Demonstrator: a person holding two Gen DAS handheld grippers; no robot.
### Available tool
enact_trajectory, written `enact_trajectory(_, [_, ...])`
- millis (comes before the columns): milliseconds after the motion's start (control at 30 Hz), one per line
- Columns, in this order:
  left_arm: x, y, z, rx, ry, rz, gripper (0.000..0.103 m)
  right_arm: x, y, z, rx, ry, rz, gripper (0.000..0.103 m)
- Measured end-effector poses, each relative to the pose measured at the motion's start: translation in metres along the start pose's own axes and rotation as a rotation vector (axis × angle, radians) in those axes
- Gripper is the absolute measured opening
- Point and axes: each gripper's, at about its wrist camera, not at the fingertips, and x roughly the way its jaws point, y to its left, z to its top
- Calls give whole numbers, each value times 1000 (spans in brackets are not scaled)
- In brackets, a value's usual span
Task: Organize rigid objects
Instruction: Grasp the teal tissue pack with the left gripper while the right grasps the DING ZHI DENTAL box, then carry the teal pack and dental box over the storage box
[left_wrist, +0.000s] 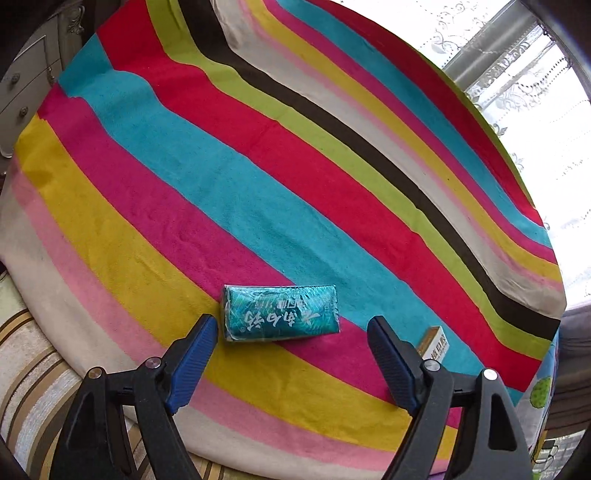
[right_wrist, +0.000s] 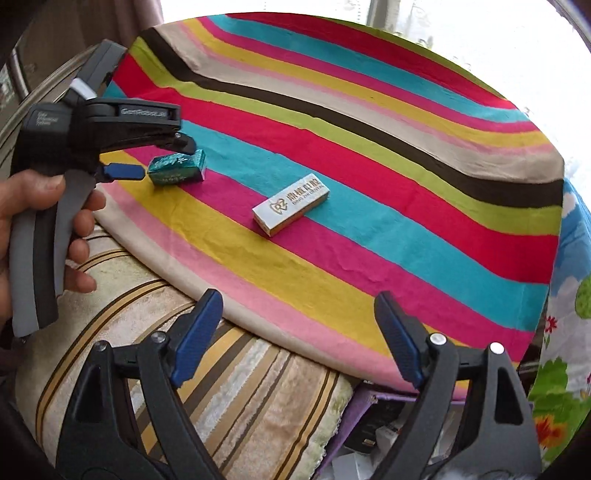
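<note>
A teal wrapped pack with white lettering lies on the striped cloth, just beyond my left gripper, whose jaws are wide open and empty. The pack also shows in the right wrist view, with the left gripper open right beside it. A white box with gold print lies on the cloth near the middle; only its corner shows behind the left gripper's right finger. My right gripper is open and empty, near the cloth's front edge.
The striped cloth covers a raised surface. A gold-striped cushion lies under its near edge. A cartoon-print fabric hangs at right. A bright window is behind, a drawer unit at left. Clutter lies below.
</note>
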Motion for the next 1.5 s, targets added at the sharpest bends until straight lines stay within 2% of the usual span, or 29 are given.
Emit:
enact_trajectory(100, [15,-3,0,6,10,55,84,14,-4,13,-36,3,65,90])
enact_trajectory(167, [19,-8,-2,52,-13,75,84,25,-7,22,-48,11,82,90])
enact_trajectory(200, [20,-10,-3,81,-18,80,82,31,-8,26,-59,18,83,90])
enact_trajectory(233, [21,-13,-5,110,-27,82,76,36,-8,30,-73,23,88,90])
enact_trajectory(267, [22,-15,-7,134,-34,84,76,42,-9,33,-87,27,94,91])
enact_trajectory(533, [19,-11,-21,204,-86,11,76,83,-11,58,-177,70,161,91])
enact_trajectory(700, [21,-11,-24,223,-103,-5,76,102,-10,71,-252,99,185,91])
enact_trajectory(933, [13,-17,-21,254,-120,2,76,129,-12,77,-287,165,207,92])
enact_trajectory(967, [13,-17,-21,257,-120,1,76,130,-11,77,-292,149,197,92])
enact_trajectory(1033, [16,-20,-20,262,-119,-5,76,131,-12,76,-273,126,196,91])
enact_trajectory(1100, [16,-21,-20,269,-115,-13,76,129,-13,75,-242,103,186,85])
enact_trajectory(1300, [7,-28,-26,315,-131,-26,76,118,-24,59,-103,85,145,85])
enact_trajectory(1500, [-15,-44,-45,407,-155,-61,76,79,-47,34,80,23,87,85])
